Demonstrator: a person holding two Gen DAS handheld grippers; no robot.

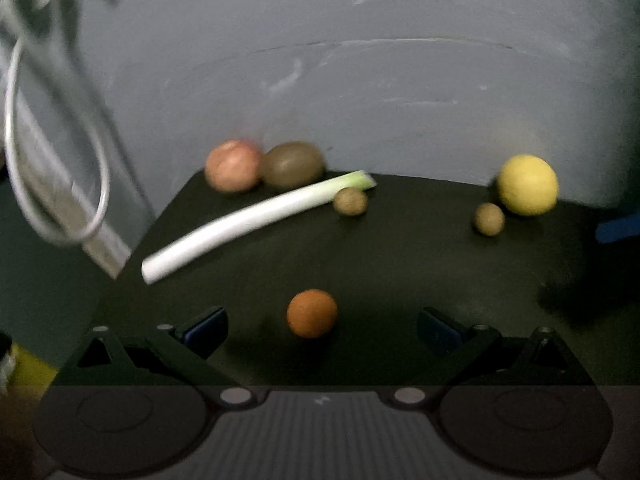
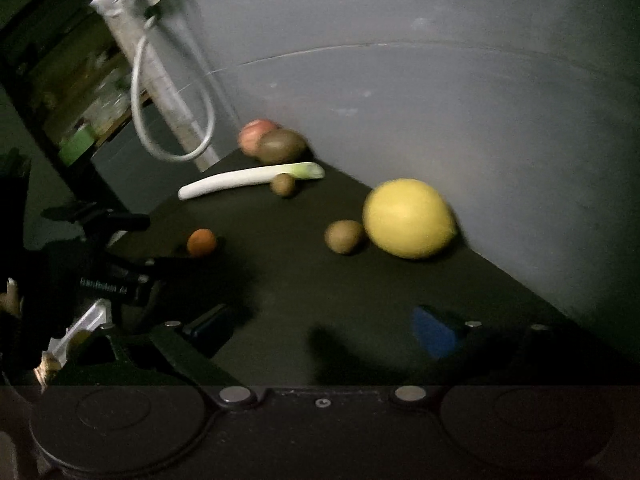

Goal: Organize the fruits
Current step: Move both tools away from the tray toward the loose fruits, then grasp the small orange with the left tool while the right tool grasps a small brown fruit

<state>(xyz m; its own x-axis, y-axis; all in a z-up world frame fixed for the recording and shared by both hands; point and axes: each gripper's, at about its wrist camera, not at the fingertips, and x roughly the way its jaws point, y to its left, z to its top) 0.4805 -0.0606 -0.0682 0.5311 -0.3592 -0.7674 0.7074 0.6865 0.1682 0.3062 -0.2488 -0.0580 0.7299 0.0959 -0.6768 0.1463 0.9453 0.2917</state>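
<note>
Apparently I have hardly begun — both tools, left tool (image 1: 322,330) and right tool (image 2: 324,330), gape released and empty. Nearest the left one lies the orange (image 1: 312,313); beyond it the leek (image 1: 256,222), kiwis and yellow melon (image 2: 409,218) stay scattered on the counter (image 1: 400,272).

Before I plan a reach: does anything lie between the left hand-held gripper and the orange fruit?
No. The left wrist view shows the orange fruit just ahead of the open left hand-held gripper, with only bare dark tabletop between.
</note>
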